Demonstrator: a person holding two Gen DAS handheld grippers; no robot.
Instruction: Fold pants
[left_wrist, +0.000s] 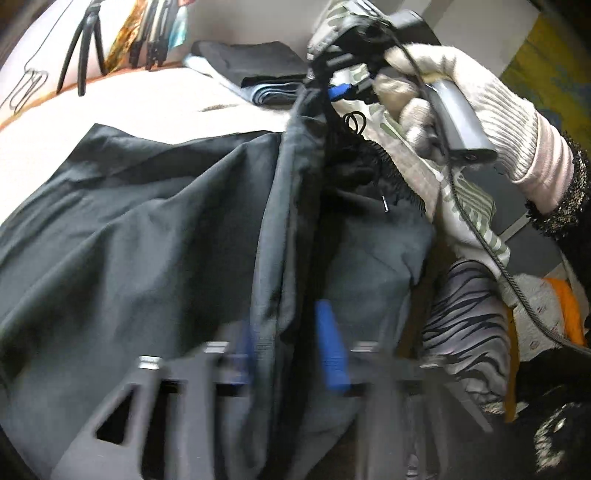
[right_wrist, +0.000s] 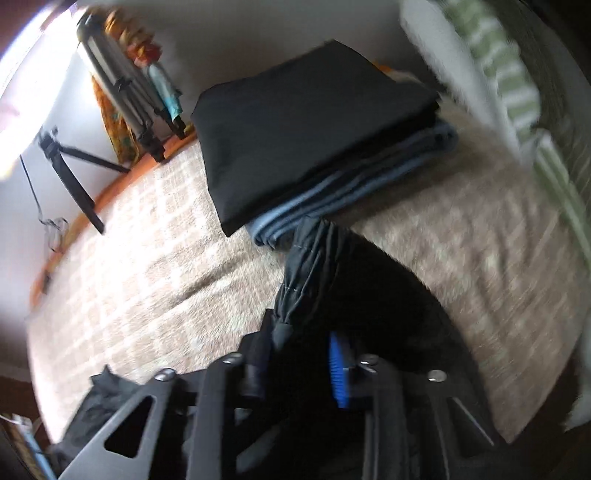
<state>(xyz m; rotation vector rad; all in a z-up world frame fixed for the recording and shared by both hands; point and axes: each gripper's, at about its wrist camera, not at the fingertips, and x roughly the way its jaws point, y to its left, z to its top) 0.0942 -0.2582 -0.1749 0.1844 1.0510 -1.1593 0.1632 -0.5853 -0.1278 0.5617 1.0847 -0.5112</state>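
Dark pants (left_wrist: 147, 229) sprawl limp across the beige checked bedspread (right_wrist: 147, 266), light, soft and slippery, best taken at waistband or hem. My left gripper (left_wrist: 291, 354) pinches a fabric ridge running toward twelve o'clock. My right gripper (right_wrist: 299, 365), held by my gloved hand (left_wrist: 461, 92), clamps the bunched waistband (right_wrist: 310, 266), the folded stack (right_wrist: 314, 147) lying beyond at twelve.
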